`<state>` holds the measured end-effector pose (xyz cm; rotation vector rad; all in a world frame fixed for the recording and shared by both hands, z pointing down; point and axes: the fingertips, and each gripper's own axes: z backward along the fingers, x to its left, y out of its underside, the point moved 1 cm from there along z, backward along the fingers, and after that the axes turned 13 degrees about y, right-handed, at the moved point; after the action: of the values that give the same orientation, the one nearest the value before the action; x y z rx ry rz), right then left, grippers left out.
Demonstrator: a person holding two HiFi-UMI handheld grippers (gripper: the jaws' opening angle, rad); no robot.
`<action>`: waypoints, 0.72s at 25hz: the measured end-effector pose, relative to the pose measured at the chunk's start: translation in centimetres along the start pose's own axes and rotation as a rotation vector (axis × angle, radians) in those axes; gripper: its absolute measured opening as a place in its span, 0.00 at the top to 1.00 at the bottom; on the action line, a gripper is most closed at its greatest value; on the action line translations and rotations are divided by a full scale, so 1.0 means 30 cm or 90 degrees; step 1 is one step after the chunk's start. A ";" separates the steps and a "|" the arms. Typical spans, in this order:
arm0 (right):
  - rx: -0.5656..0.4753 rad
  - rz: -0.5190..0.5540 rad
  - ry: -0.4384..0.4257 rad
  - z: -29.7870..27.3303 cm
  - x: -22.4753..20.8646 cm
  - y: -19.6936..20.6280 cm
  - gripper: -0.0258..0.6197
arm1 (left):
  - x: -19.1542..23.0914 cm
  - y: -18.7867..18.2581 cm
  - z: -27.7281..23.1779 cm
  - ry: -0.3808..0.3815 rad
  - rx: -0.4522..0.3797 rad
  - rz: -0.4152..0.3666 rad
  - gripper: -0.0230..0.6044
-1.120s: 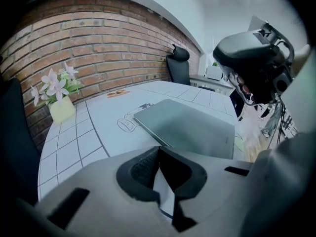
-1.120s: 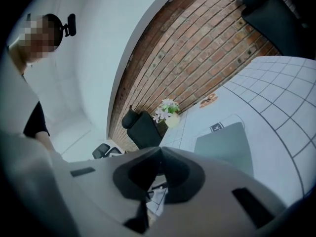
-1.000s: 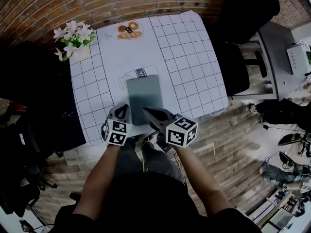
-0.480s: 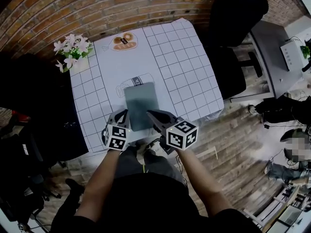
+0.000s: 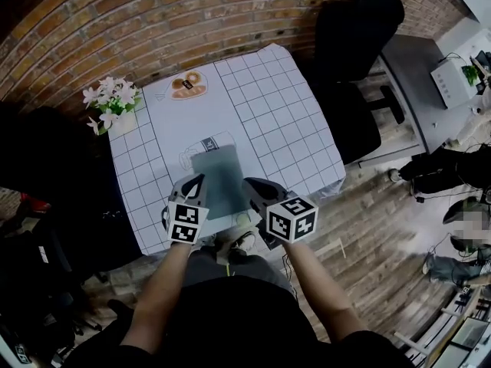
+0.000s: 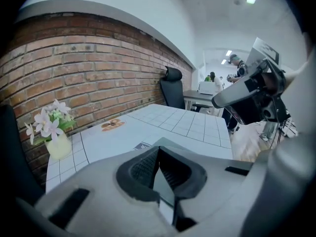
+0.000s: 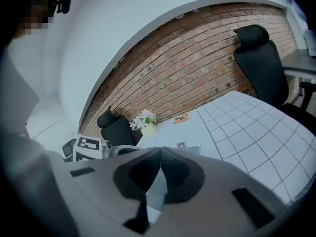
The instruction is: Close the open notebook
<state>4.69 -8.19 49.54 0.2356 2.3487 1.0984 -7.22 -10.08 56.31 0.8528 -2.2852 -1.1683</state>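
Note:
The notebook (image 5: 219,176) lies closed on the gridded tablecloth (image 5: 284,121), dark grey-green cover up, close to the near edge of the table. My left gripper (image 5: 196,181) hovers at its left near corner with the jaws shut and nothing in them. My right gripper (image 5: 250,184) hovers at its right near corner, also shut and empty. In the left gripper view the notebook's cover (image 6: 202,149) shows just past the closed tips (image 6: 158,149), and the right gripper (image 6: 247,98) hangs at the right. In the right gripper view the closed tips (image 7: 160,152) point over the table.
A pot of white flowers (image 5: 113,96) stands at the table's far left corner. Printed pictures of pastries (image 5: 188,85) and of a bottle (image 5: 209,146) mark the cloth. A black office chair (image 5: 354,21) stands at the far right, a brick wall (image 5: 153,21) behind.
Both grippers have lifted and drawn back a little from the notebook toward the near table edge. The notebook has stayed flat and closed.

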 end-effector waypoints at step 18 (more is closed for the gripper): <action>-0.117 0.055 0.044 0.126 -0.014 -0.281 0.94 | 0.044 -0.419 0.233 -0.033 -0.167 -0.043 0.92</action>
<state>7.61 -11.37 41.36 0.2364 2.2963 1.3760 -8.39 -12.77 42.18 0.8116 -2.0945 -1.4973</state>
